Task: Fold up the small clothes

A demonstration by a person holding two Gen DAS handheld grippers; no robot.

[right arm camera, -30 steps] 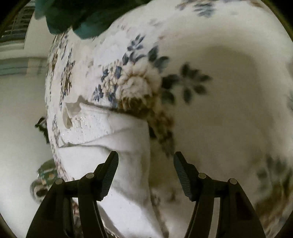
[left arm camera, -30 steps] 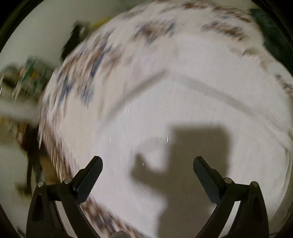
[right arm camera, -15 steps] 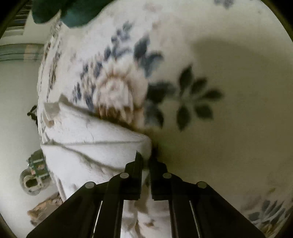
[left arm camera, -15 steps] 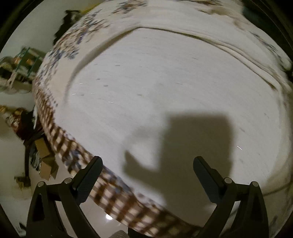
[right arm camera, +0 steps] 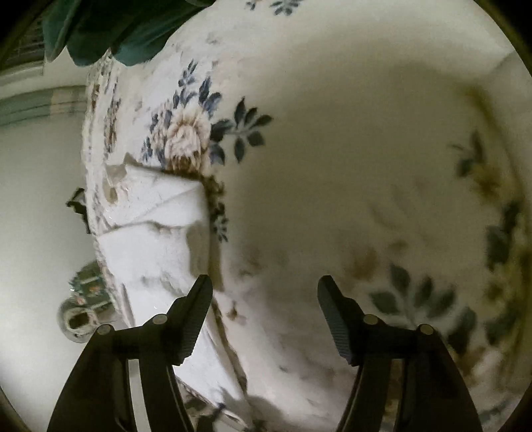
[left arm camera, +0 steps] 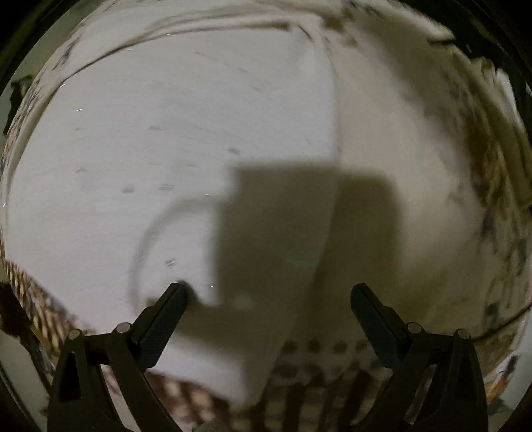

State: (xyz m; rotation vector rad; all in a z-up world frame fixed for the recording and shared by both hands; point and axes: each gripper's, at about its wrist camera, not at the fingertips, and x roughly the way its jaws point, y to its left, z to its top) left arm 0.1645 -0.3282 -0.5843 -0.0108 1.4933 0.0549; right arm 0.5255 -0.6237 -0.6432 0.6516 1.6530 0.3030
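Both tongs point(left arm camera: 267, 307) point(right arm camera: 265, 297) gape empty beside the white garment's point(right arm camera: 156, 232) edge

A bed takes up most of the room, covered by a cream bedspread point(right arm camera: 349, 139) printed with blue and tan flowers. Its near edge carries a brown checked border point(left arm camera: 306, 375). A dark green heap point(right arm camera: 109, 30) sits at the bedspread's far end. Beyond the bedspread's left edge lies pale floor point(right arm camera: 36, 199), with a small patterned clutter point(right arm camera: 83, 299) on it, too blurred to name. The light is dim and yellowish, casting a hard blocky shadow point(left arm camera: 282, 232) across the bed.
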